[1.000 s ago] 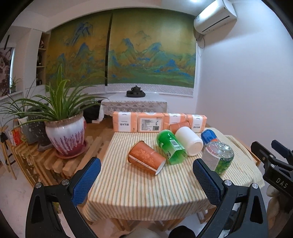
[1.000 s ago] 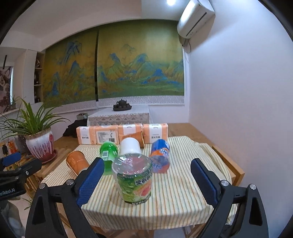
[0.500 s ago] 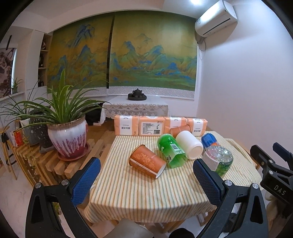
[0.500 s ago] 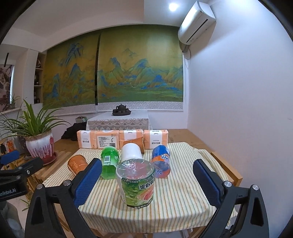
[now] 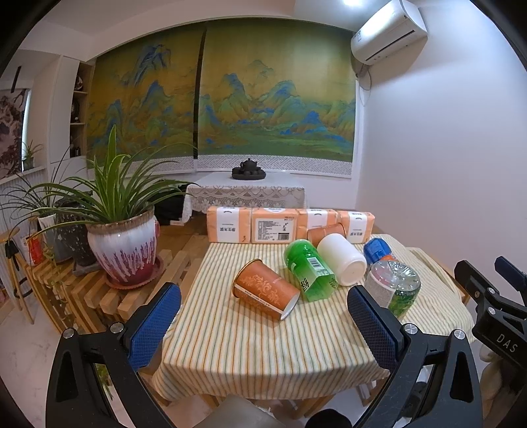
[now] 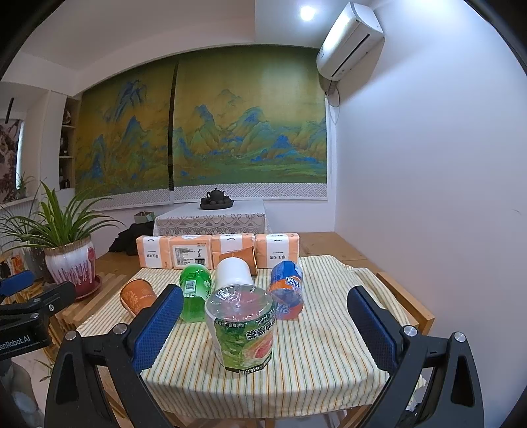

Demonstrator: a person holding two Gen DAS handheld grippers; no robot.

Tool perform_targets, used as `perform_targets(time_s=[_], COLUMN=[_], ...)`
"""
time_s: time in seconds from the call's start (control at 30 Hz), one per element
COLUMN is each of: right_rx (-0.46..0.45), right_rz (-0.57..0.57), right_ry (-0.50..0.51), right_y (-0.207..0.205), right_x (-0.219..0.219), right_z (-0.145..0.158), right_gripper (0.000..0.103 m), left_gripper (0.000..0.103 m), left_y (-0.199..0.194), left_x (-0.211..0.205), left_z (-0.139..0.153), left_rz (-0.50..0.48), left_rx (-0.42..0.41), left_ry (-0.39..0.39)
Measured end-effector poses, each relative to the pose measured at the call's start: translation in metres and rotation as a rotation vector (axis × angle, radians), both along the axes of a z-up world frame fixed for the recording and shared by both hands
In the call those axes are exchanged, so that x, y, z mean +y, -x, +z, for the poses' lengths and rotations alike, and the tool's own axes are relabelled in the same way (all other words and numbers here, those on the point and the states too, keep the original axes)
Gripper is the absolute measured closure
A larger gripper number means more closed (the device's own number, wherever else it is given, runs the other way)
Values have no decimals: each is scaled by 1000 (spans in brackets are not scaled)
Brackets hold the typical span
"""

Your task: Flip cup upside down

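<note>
Left wrist view: sits off the near-left corner of the counter [image 5: 257, 355], raised slightly, facing the landscape mural [image 5: 270, 108] on the far wall. Its own tongs [image 5: 263, 324] frame the lower edge; the right tongs [image 5: 490, 306] enter at the right border.

Right wrist view: sits off the near edge, further right, facing the same mural [image 6: 243, 131], with the side wall close on its right. The left tongs [image 6: 23, 306] enter at its left border.

Shared: whole counter [image 6: 316, 372], row of orange packs [image 5: 290, 224] [image 6: 217, 250], potted plant [image 5: 118, 243] [image 6: 69, 263], air conditioner [image 5: 388, 31] [image 6: 349, 41].
</note>
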State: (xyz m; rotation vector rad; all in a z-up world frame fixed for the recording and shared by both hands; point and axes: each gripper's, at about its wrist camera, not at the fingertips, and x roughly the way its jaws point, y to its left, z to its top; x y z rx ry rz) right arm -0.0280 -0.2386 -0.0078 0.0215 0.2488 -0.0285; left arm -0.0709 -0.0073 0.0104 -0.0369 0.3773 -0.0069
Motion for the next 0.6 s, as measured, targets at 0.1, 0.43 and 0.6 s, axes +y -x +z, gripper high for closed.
perform_targets(time_s=[0.1,0.43,0.6], right_rx=[-1,-1,1], right_rz=[-1,0,-1], right_ry=[-5,-3,-5], right_y=[0,2,2], right_x=[-1,-2,-2], right_z=[0,0,0], right_gripper=[5,5,5], left_gripper=[1,1,1], left_y=[0,0,0], left_x=[0,-1,-1], left_z=[1,2,3], left_rz=[1,2,2], left_rx=[-2,-5,-7], left_ry=[1,1,0])
